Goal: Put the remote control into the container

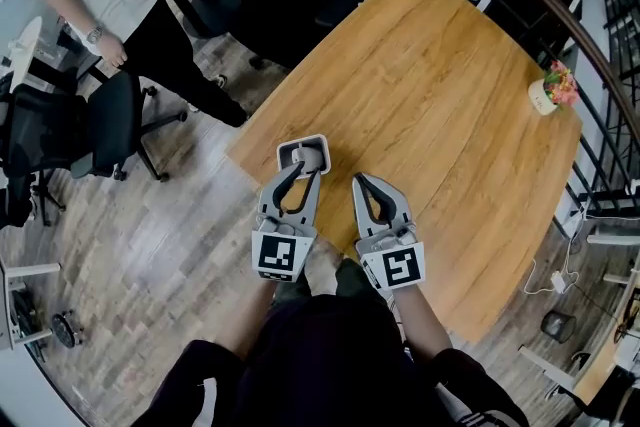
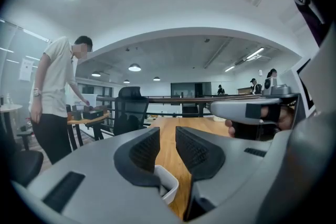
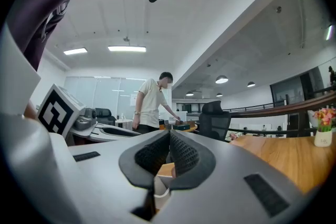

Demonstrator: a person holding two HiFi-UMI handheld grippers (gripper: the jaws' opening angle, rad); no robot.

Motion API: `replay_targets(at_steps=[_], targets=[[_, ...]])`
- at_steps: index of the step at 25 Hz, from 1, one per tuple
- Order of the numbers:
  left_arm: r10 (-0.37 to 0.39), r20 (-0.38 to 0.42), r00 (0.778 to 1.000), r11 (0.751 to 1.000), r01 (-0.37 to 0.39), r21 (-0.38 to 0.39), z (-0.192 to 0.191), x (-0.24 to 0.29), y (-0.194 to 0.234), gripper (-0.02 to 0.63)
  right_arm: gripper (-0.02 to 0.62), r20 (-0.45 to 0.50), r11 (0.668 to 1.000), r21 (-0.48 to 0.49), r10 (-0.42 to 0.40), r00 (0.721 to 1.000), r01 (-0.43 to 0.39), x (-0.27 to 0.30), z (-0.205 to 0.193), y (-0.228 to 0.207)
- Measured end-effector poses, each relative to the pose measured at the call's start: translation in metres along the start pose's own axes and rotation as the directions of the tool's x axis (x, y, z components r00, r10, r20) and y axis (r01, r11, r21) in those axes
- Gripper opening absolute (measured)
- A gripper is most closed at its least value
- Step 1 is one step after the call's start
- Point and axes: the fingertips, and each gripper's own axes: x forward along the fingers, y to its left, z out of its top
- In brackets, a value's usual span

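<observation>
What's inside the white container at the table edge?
Only grey interior shows in the container; the left gripper covers part of the opening, so any contents can't be made out.

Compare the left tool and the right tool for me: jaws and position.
The left tool has its jaws a little apart; the right tool has its jaws pressed together. The left tool's tips sit over the white container; the right tool points at the bare wooden table beside it. Both are grey, carry a marker cube and hold nothing.
</observation>
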Motion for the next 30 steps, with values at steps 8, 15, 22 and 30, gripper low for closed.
replay_targets(at_steps=[8,15,22,30], targets=[[-0.017,0.186,0.982,1.000,0.018,-0.005,0.060,-0.030,-0.015,0.014,0.018,0.005,0.998,-0.063,-0.019,1.000,0.019,-0.010,0.024,0.008],[-0.012,0.246,0.969,1.000,0.014,-0.005,0.083,-0.037,-0.017,0.013,0.018,0.031,0.998,-0.067,-0.005,1.000,0.007,-0.010,0.030,0.017],[-0.013,0.241,0.970,1.000,0.012,0.003,0.084,-0.039,-0.020,0.012,0.018,0.038,0.997,-0.071,0.009,0.999,-0.007,-0.011,0.035,0.021],[-0.012,0.237,0.972,1.000,0.010,0.008,0.078,-0.037,-0.013,0.012,0.018,0.123,1.000,-0.030,0.007,0.992,-0.003,0.001,0.044,0.026]])
